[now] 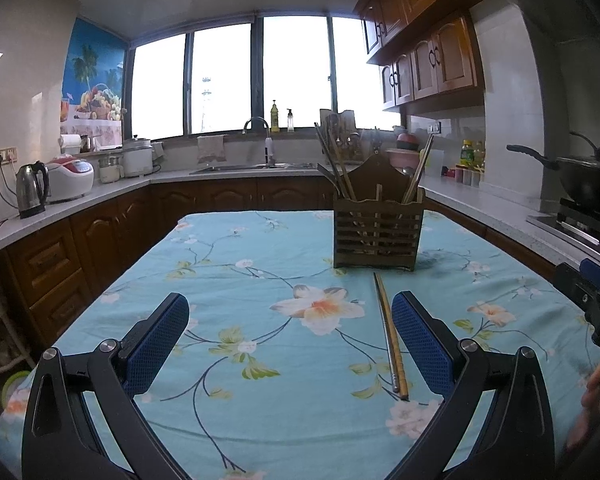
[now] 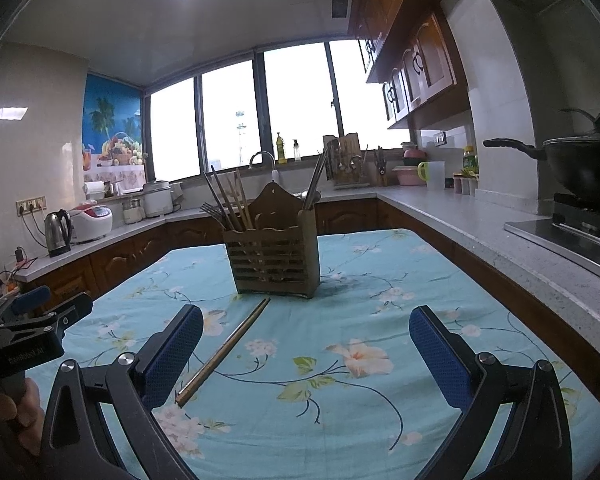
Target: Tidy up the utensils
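Looking at the pair of chopsticks [image 1: 391,340] lying flat on the floral tablecloth [image 1: 240,272], just in front of the slatted wooden holder [image 1: 378,230]; both the left gripper [image 1: 290,344] and right gripper [image 2: 306,354] hover spread wide, holding nothing; I'd guess the sticks are light, stiff and a bit slippery, so pinch mid-length, both together; the soft cloth may bunch; the holder's left compartment is already crowded with upright utensils [image 2: 228,202].

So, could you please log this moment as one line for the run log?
left gripper: open, empty | right gripper: open, empty | chopsticks: flat on tablecloth, before holder | holder: upright, utensils inside
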Action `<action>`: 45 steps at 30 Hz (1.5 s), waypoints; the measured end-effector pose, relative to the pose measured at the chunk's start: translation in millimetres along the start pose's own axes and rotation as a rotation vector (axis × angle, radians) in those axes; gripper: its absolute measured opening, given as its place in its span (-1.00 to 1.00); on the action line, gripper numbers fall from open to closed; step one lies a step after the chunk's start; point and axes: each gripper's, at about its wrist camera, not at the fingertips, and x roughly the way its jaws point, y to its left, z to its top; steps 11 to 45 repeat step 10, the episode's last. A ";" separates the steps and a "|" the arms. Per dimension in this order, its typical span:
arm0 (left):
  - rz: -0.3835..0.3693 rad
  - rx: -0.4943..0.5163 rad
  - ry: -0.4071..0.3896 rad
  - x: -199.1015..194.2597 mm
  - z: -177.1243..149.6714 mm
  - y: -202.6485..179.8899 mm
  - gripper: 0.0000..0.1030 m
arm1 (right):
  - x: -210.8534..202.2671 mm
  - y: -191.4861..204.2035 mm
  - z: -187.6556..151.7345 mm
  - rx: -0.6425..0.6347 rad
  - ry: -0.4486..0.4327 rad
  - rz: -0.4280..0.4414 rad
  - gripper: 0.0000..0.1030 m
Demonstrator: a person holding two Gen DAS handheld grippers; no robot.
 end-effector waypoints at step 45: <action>-0.033 -0.021 0.023 9.7 3.5 2.9 1.00 | 2.3 -1.1 0.4 -0.002 0.006 -0.002 1.00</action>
